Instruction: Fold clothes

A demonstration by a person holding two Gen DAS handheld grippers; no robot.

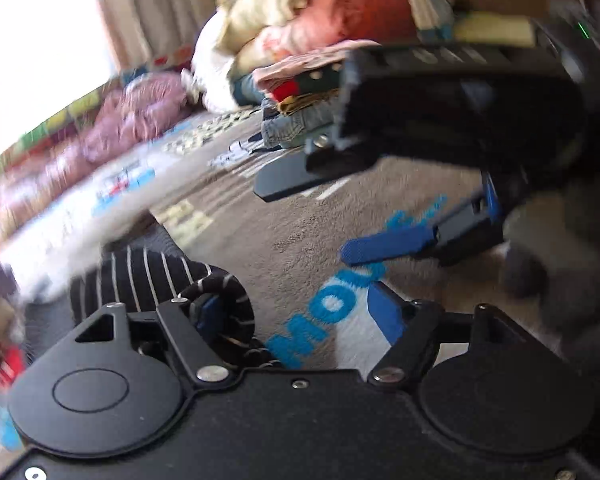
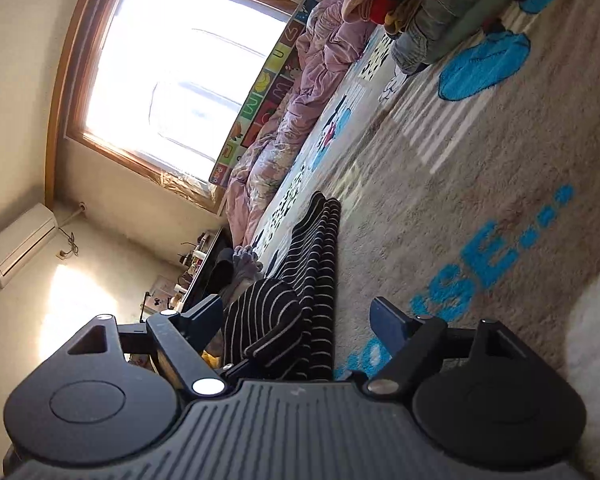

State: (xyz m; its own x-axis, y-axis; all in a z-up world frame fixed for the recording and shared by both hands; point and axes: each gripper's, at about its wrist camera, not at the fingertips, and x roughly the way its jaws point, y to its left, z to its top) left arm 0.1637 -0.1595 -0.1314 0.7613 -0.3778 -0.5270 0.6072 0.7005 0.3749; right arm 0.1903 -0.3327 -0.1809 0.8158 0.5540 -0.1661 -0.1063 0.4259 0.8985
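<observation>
Left wrist view, heavily motion-blurred: my left gripper (image 1: 300,312) stands with its jaws spread. A black garment with thin white stripes (image 1: 156,280) is bunched on the carpet (image 1: 300,224) at the lower left, and a rolled edge of it curls over the left finger (image 1: 206,312). The right finger (image 1: 386,314) is clear of cloth, with grey carpet and blue lettering (image 1: 328,312) showing between the two fingers. I see no pads pressing on the fabric, so I record this gripper as open and holding nothing.

My right gripper (image 1: 340,220) crosses the upper right of the same view, its two fingers apart above the carpet with nothing between them.

Right wrist view, rolled on its side: the right gripper (image 2: 296,320) is open. The striped garment (image 2: 308,280) lies in a long folded strip on the carpet (image 2: 480,152), reaching away from the camera. Its near end is bunched in the gap, lying against the left finger (image 2: 204,312). The right finger (image 2: 388,324) stands apart from it, over the carpet.

Further off, a pile of clothes (image 2: 428,12) sits on the carpet, and a pink quilt (image 2: 300,112) runs along its far edge under the bright window (image 2: 172,68). An air conditioner (image 2: 18,244) hangs on the wall.
</observation>
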